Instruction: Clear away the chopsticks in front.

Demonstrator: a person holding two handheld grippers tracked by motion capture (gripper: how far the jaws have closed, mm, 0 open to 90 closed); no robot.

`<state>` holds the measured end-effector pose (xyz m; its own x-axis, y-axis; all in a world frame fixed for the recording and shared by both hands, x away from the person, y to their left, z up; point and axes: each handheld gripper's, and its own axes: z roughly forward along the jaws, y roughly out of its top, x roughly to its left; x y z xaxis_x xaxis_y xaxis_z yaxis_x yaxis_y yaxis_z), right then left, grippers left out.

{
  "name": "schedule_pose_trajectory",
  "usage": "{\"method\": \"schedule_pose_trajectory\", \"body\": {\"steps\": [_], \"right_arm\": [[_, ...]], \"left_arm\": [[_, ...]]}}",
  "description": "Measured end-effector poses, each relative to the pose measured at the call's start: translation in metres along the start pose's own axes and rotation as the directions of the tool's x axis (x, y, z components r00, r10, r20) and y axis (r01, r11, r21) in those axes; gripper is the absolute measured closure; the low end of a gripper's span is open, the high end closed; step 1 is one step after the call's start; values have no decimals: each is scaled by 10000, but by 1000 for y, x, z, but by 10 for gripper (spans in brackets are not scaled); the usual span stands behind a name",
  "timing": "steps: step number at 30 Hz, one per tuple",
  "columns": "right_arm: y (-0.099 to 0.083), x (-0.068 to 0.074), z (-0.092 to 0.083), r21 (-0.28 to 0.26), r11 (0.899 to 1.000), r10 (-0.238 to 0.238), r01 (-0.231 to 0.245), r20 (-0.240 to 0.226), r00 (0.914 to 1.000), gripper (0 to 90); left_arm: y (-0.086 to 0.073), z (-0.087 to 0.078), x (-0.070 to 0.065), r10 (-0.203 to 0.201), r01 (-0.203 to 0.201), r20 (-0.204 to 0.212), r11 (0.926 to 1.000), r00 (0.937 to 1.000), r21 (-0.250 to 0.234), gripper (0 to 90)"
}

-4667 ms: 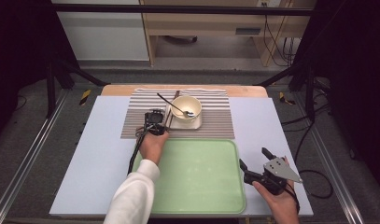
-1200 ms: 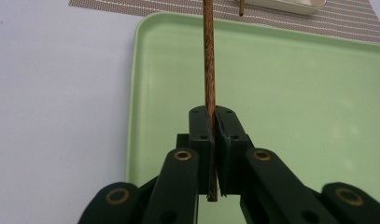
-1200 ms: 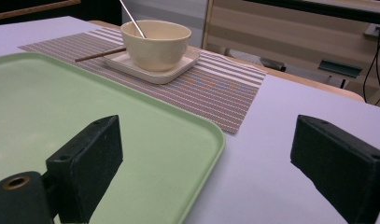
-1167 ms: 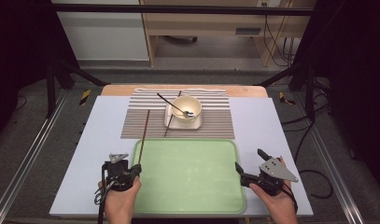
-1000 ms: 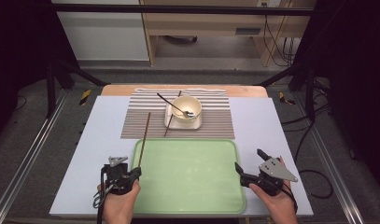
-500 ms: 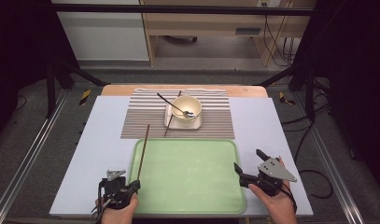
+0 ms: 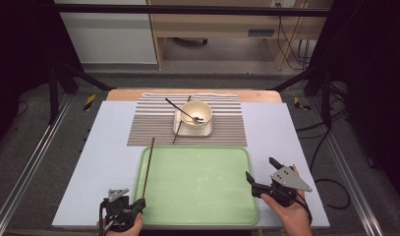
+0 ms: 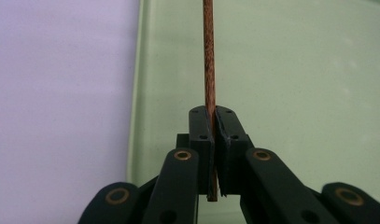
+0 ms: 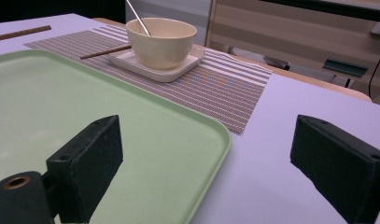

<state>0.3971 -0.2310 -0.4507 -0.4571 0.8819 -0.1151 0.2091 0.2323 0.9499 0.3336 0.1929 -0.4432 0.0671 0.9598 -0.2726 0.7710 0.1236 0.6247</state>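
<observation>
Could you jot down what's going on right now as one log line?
left gripper: shut on chopstick | chopstick: over green tray, left edge | right gripper: open, holding nothing, beside tray

Tray (image 7: 197,191) lies open; bowl (image 7: 196,116) seemingly crowds the mat (image 7: 227,129) behind

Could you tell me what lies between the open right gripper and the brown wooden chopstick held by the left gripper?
In the high view, bare pale green plastic tray lies between the right gripper and the brown wooden chopstick.
</observation>
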Motion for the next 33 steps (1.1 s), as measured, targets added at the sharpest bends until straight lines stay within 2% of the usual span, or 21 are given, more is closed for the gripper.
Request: {"method": "schedule_pose_trajectory", "body": {"steps": [5, 8, 17, 21, 23, 26, 31, 33], "right_arm": [[0, 0, 0, -12, 10000, 13, -13, -10, 10000, 94], [0, 0, 0, -1, 10000, 30, -30, -9, 10000, 94], [0, 0, 0, -30, 9998, 209, -209, -57, 9998, 94], [-2, 0, -1, -10, 9998, 192, -192, -33, 9998, 93], [-2, -1, -1, 14, 9996, 286, -286, -27, 9996, 94], [-3, -2, 0, 34, 9994, 334, -334, -58, 9994, 93], [-3, -2, -4, -28, 9990, 446, -446, -2, 9990, 94], [-3, -1, -3, -24, 9991, 426, -426, -24, 9991, 94]], "left_arm": [[-1, -2, -3, 178, -180, -256, 9998, 9995, -83, 861], [-2, -3, -5, 435, -440, -532, 9990, 9976, -78, 861], [-2, -4, -15, 1064, -1081, -1338, 9941, 9853, -54, 861], [-4, -2, -18, 1067, -1082, -1464, 9941, 9835, -22, 861], [-6, 0, -17, 865, -886, -1484, 9960, 9851, -78, 861], [-7, 0, -15, 873, -882, -1631, 9961, 9827, 16, 861], [-9, 0, -19, 1241, -1203, -1822, 9922, 9754, 319, 861], [-10, 0, -18, 1258, -1218, -1897, 9920, 9737, 327, 861]]}}
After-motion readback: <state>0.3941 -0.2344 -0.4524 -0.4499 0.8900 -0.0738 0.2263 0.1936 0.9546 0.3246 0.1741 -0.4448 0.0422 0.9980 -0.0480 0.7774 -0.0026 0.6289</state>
